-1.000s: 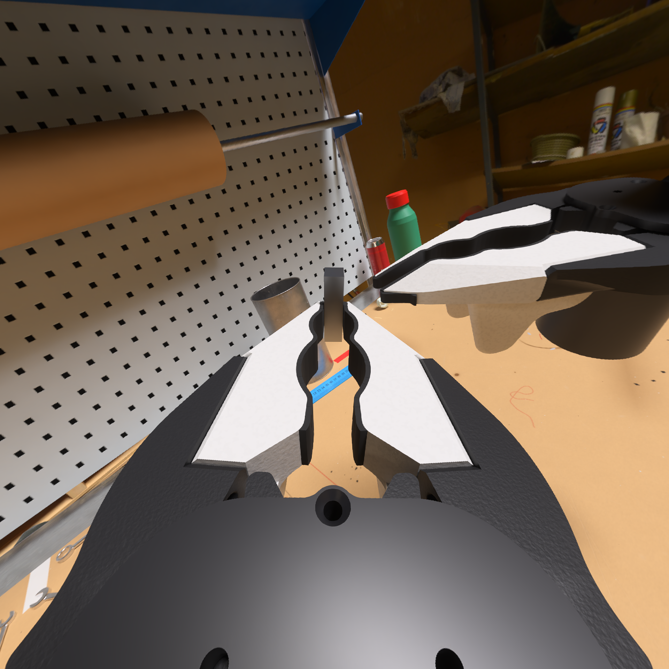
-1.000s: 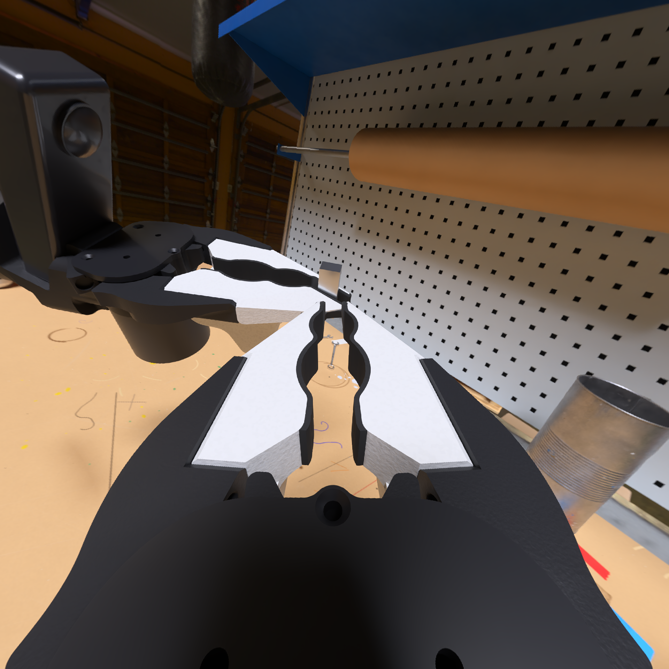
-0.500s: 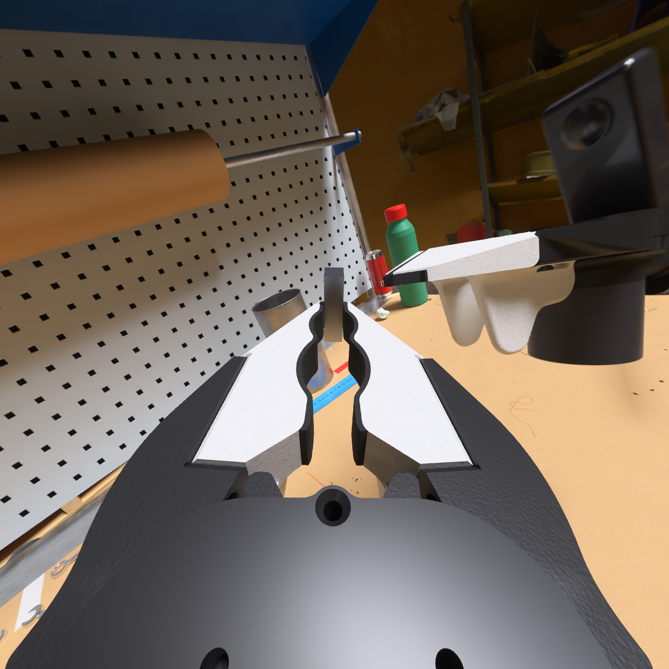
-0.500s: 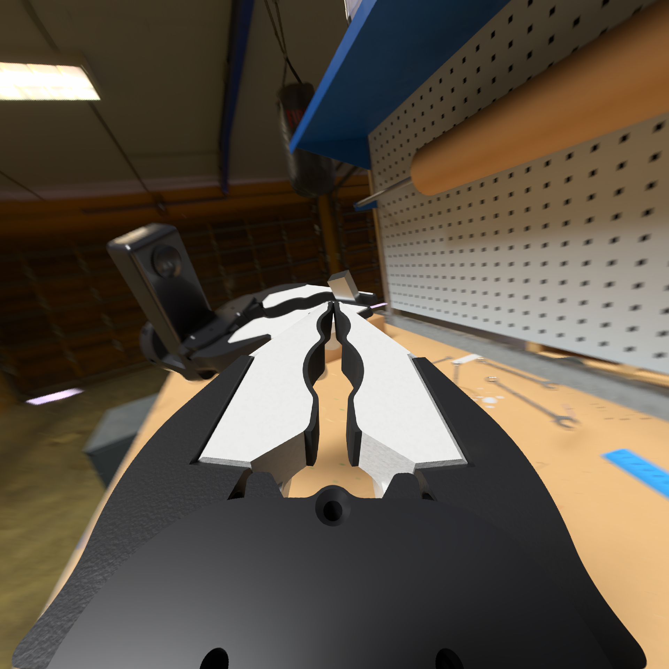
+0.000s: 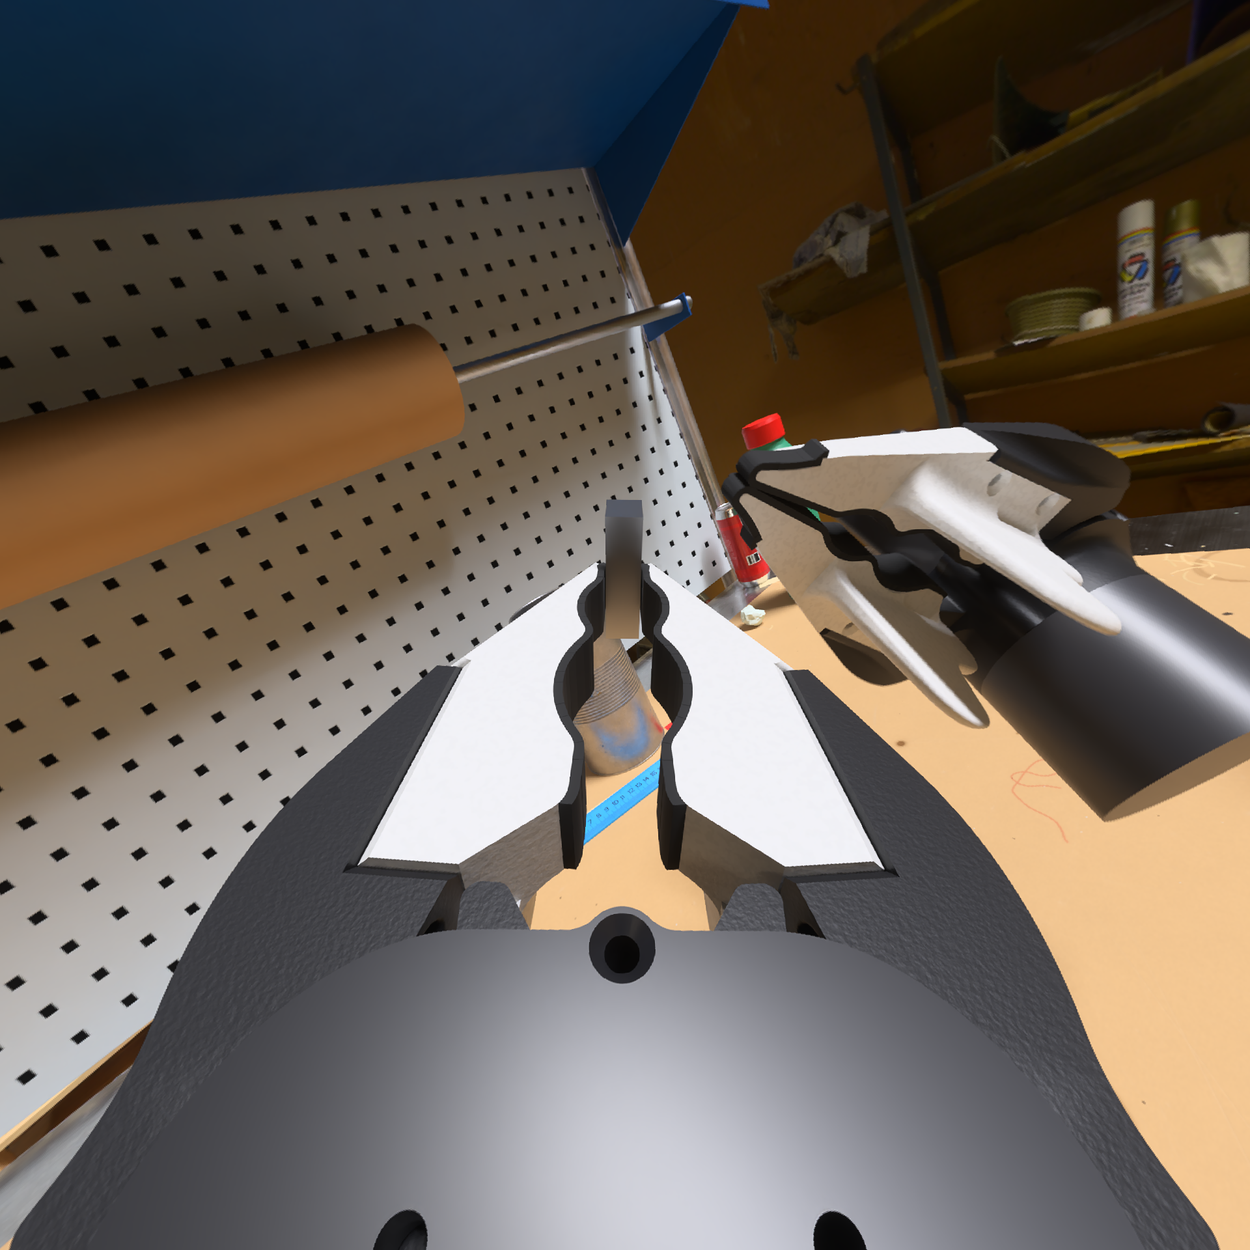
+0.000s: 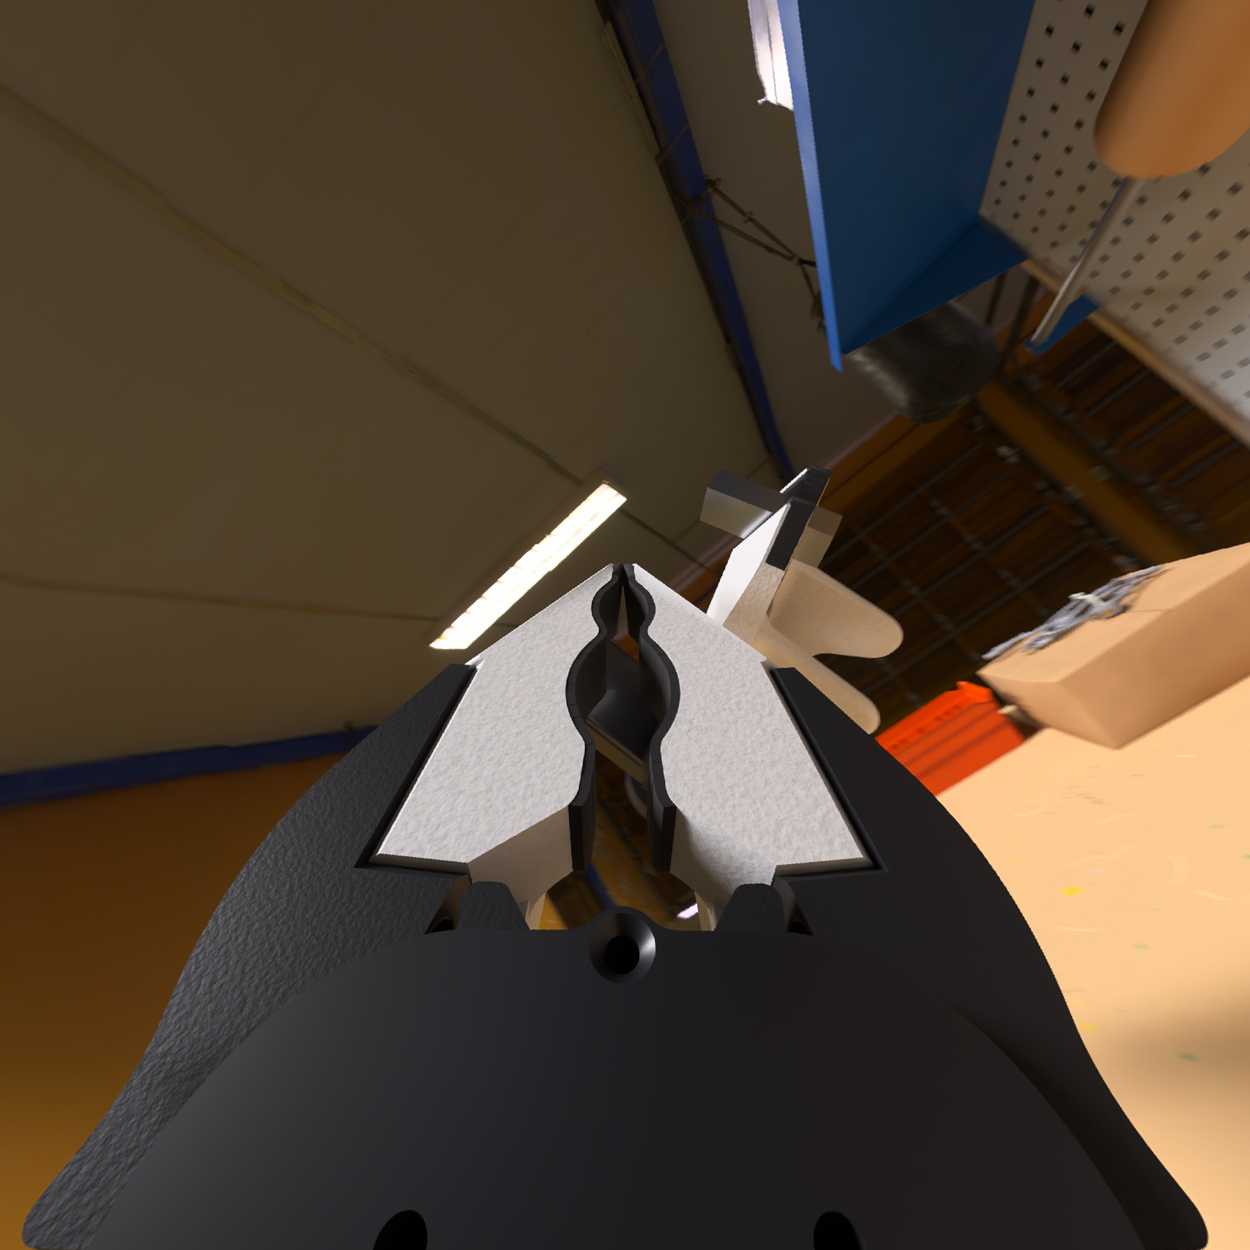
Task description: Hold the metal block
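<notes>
The metal block (image 5: 623, 541) is a small grey bar held upright between the tips of my left gripper (image 5: 622, 582), which is shut on it above the workbench (image 5: 1014, 981). My right gripper (image 5: 747, 481) hovers to the right of the block, rolled onto its side, and does not touch it. In the right wrist view my right gripper (image 6: 622, 573) is shut and empty and points up toward the ceiling. That view also shows the block (image 6: 727, 506) just right of its tips, clamped in the left gripper's fingers (image 6: 757, 582).
A white pegboard (image 5: 203, 676) with a brown paper roll (image 5: 203, 467) stands at the left under a blue shelf (image 5: 338, 81). A metal can (image 5: 612, 717), a blue ruler (image 5: 626, 795), a red can (image 5: 738, 551) and a green bottle (image 5: 768, 436) lie ahead.
My right gripper has rolled and pitched upward, and its view has swung from the bench to the ceiling. My left gripper has tilted up slightly and still holds the block.
</notes>
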Controlling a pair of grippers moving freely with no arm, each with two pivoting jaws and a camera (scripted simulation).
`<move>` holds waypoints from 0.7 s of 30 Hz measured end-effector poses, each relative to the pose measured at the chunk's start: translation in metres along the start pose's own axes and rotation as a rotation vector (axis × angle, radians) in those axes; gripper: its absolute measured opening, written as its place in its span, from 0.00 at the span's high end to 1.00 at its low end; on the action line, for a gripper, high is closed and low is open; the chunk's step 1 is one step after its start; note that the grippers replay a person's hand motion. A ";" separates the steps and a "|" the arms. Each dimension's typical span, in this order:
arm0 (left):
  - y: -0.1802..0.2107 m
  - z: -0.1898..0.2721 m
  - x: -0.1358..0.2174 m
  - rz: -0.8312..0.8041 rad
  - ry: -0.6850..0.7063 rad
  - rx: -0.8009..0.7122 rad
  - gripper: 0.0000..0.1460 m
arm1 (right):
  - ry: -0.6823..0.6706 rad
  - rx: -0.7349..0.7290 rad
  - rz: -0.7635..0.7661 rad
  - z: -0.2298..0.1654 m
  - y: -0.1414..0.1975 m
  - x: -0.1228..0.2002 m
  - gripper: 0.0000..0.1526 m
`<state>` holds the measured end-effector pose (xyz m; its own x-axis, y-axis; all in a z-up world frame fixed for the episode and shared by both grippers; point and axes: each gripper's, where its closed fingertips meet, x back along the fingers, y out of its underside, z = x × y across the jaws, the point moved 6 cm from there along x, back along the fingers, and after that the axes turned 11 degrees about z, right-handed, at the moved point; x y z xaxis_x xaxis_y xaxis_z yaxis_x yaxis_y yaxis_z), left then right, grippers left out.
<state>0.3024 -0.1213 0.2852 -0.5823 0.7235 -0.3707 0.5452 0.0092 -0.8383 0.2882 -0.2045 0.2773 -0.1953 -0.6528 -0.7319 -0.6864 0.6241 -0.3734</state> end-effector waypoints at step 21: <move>0.004 0.002 -0.005 -0.129 0.079 0.049 0.94 | 0.338 2.054 -0.678 -0.021 -0.009 0.009 0.90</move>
<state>0.3068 -0.1265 0.2828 -0.5952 0.7707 -0.2276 0.4373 0.0730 -0.8963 0.2780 -0.2253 0.2858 -0.5520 -0.7951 -0.2514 0.7608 -0.3568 -0.5420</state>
